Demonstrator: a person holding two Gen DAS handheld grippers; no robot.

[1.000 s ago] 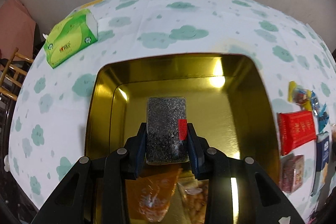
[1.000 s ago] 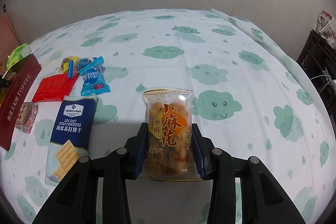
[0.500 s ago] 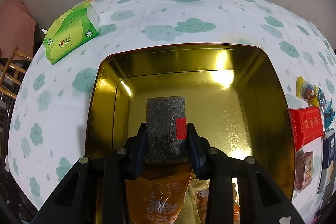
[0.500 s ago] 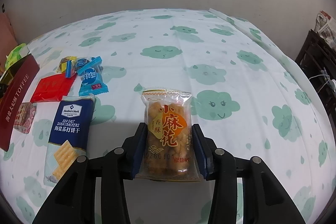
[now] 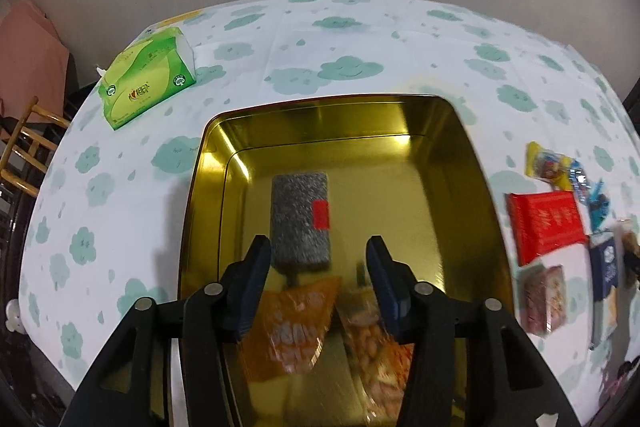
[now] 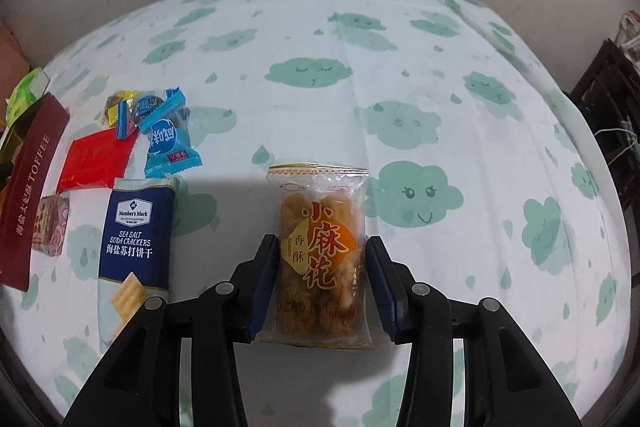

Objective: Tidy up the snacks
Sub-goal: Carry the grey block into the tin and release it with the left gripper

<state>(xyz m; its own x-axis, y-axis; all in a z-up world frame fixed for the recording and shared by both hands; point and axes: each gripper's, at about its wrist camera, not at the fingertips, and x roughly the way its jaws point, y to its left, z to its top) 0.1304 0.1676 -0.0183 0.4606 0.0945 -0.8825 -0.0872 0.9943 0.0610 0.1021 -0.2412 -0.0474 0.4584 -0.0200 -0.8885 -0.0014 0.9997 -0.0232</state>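
In the left wrist view my left gripper [image 5: 318,259] is open above the gold tin [image 5: 472,163]. A dark grey snack bar with a red tag [image 5: 301,221] lies in the tin beside the left finger, free of the pads. An orange packet [image 5: 294,327] and a clear fried-snack bag [image 5: 374,351] lie in the tin below the fingers. In the right wrist view my right gripper [image 6: 320,267] is shut on a clear bag of fried twists with an orange label [image 6: 320,259], just above the cloud-print cloth.
A green tissue pack [image 5: 146,83] lies far left of the tin. Right of the tin lie a red packet [image 5: 546,223], candies [image 5: 554,169] and small boxes. A blue soda cracker pack [image 6: 134,239], blue candy [image 6: 168,143], red packet [image 6: 98,161] and maroon toffee lid [image 6: 30,199] lie left of the right gripper.
My left gripper opened and let go of the grey bar, which now lies in the tin. The left gripper drew back and up. The right gripper dipped a little with its bag.
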